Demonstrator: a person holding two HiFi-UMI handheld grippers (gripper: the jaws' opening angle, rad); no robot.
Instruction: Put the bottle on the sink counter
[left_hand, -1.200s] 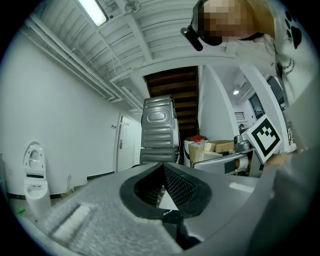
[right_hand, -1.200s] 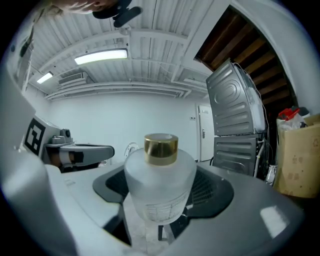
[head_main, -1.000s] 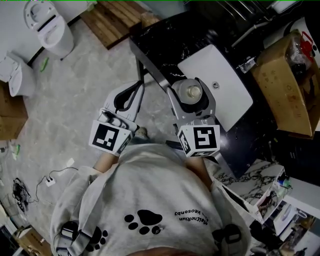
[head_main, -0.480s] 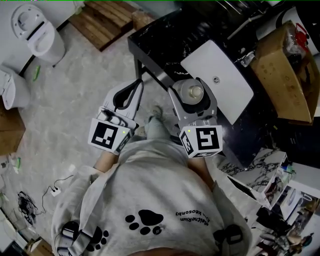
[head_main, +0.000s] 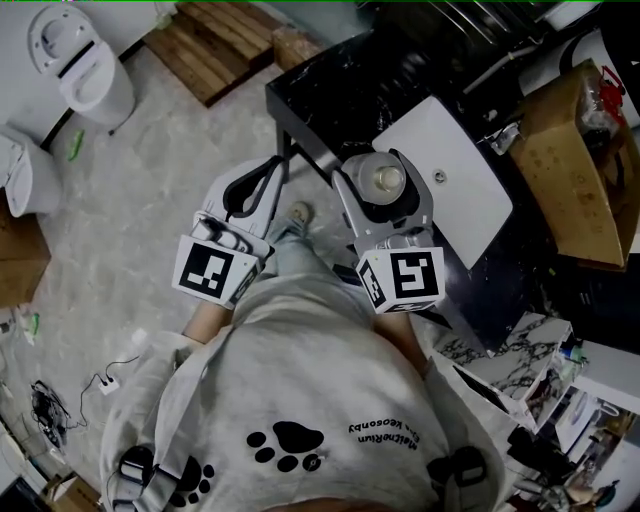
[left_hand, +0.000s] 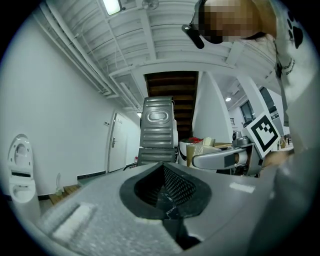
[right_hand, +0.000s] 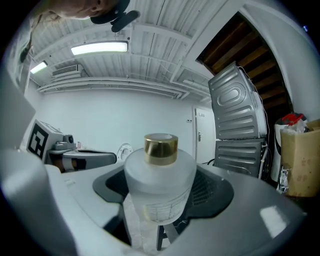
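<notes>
Bottle (right_hand: 159, 187): squat frosted cylinder with rounded shoulders, a gold metallic cap and a faint printed label. Its base is hidden below the jaws. It is clamped between the wide-set grey jaws of the right gripper (head_main: 378, 170), at the near edge of the black marbled counter (head_main: 330, 95), beside the white rectangular basin (head_main: 455, 175). Left gripper (head_main: 272, 168): jaws together, nothing between them.
</notes>
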